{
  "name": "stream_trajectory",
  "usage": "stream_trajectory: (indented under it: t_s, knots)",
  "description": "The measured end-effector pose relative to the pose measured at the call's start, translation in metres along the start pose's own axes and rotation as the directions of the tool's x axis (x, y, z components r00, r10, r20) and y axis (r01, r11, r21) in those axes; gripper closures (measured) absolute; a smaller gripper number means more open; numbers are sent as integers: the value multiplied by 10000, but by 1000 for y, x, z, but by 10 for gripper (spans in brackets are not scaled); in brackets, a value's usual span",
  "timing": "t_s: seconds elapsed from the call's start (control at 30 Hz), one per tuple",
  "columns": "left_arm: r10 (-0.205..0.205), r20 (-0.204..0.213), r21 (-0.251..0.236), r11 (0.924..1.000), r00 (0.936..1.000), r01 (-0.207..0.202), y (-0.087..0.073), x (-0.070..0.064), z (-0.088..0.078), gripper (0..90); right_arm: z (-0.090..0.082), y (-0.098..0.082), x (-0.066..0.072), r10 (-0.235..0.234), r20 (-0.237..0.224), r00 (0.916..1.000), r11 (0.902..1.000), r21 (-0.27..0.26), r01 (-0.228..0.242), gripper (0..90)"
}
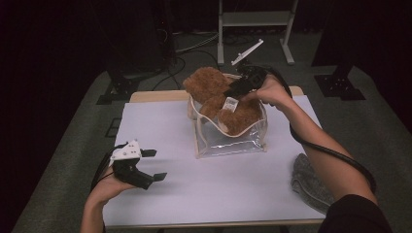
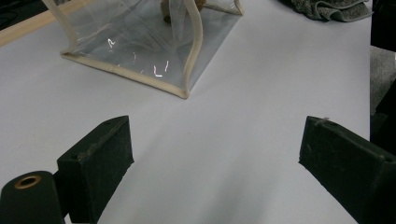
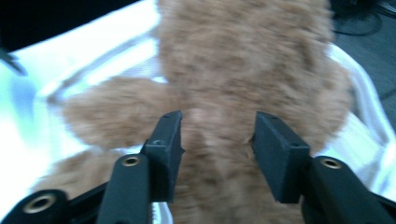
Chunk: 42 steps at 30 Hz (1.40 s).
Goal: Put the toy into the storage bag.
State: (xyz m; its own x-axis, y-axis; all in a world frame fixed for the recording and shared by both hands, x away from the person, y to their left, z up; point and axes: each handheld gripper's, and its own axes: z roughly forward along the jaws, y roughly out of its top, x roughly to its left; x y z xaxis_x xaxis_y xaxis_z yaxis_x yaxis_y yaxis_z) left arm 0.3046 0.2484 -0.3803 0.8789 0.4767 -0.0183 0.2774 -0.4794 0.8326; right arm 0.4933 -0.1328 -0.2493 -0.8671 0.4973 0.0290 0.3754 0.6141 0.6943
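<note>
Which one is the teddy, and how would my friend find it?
Look at the white table, then the see-through bag in its middle. The teddy bear pokes out of the bag's top: brown and fluffy, unlike the flat grey cloth lying at the table's right edge.

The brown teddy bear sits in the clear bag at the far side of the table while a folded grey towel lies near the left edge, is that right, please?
Not quite: the grey towel lies near the table's right edge, not the left, as the high view shows. The rest holds: the brown teddy bear sits in the clear bag at the far side of the table.
</note>
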Motion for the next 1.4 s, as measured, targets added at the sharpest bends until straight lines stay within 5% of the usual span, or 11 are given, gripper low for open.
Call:
stream_trajectory:
  t_s: [0.03, 0.1, 0.13, 0.17, 0.23, 0.43, 0.53, 0.73, 0.97, 1.13, 1.4]
  knots:
    - [-9, -5, -53, 10000, 10000, 9, 0, 0, -1, 85, -5, 1, 8, -253, -587, 9980, 9996, -153, 245, 608]
    - [6, -10, -46, 10000, 10000, -6, 1, 0, -1, 85, -6, 0, 12, -403, -847, 9956, 9991, -128, 394, 632]
    - [-11, -5, -44, 10000, 10000, 11, 0, 0, -1, 85, -4, -1, 21, -644, -1443, 9874, 9974, 237, 685, 692]
    - [-11, -5, -44, 10000, 10000, 11, 0, 0, -1, 85, -4, -1, 21, -644, -1443, 9874, 9974, 237, 685, 692]
    - [29, 10, -9, 10000, 10000, -29, 1, -1, 0, 85, 5, -5, 31, -830, -2196, 9721, 9915, 798, 1027, 765]
    - [90, 36, -32, 10000, 10000, -90, 2, -1, 0, 85, 17, -11, 35, -1165, -1961, 9737, 9806, 1331, 1441, 861]
    - [51, 18, -11, 10000, 10000, -51, 1, -1, 0, 85, 27, -18, 34, -1282, -1423, 9815, 9688, 1937, 1547, 885]
    - [97, 60, -6, 10000, 9999, -97, 1, -2, 2, 85, 18, -19, 30, -1100, -1614, 9807, 9841, 1208, 1303, 812]
    - [437, 125, -391, 9983, 9990, -432, 15, -10, 9, 86, -10, -25, 33, -1035, -2341, 9667, 9925, 386, 1156, 731]
    - [797, 149, -666, 9947, 9967, -786, 31, -17, 17, 90, -12, -38, 43, -1261, -2546, 9588, 9881, 541, 1443, 660]
    - [1355, 584, -573, 9896, 9891, -1322, 53, -26, 41, 89, 3, -43, 50, -1727, -1967, 9651, 9796, 684, 1892, 652]
